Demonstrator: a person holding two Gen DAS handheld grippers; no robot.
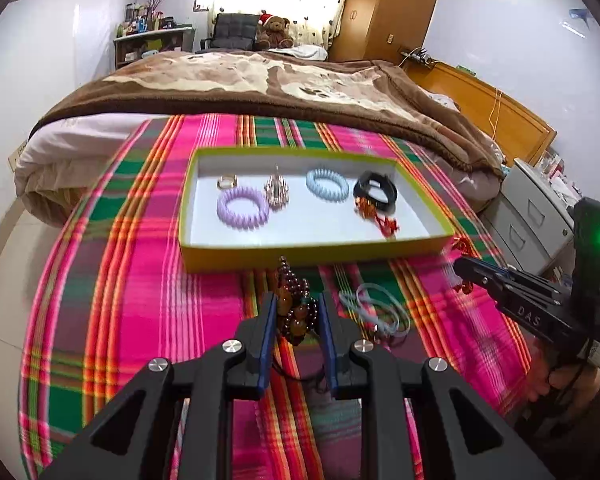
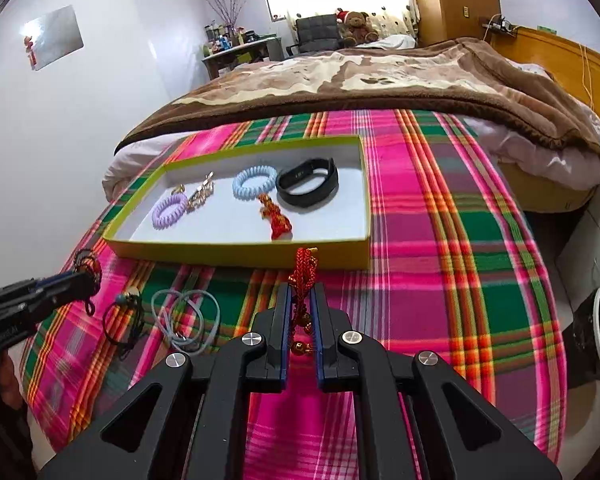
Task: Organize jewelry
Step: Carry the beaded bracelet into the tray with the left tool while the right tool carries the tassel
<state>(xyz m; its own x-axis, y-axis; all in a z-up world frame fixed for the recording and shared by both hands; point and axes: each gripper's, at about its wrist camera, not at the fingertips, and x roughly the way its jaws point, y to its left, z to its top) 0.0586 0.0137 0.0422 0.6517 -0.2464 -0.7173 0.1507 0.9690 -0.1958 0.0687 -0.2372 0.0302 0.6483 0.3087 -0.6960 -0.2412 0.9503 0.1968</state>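
Observation:
A yellow-green tray lies on the plaid cloth and holds a purple coil band, a blue coil band, a black wristband, a gold ring, a gold clip and a red knot charm. My left gripper is shut on a dark red bead bracelet just in front of the tray. My right gripper is shut on a red cord charm near the tray's front wall.
Pale blue hair ties and a black cord bracelet lie on the cloth between the grippers. A bed with a brown blanket is behind the table. A grey drawer unit stands to the right.

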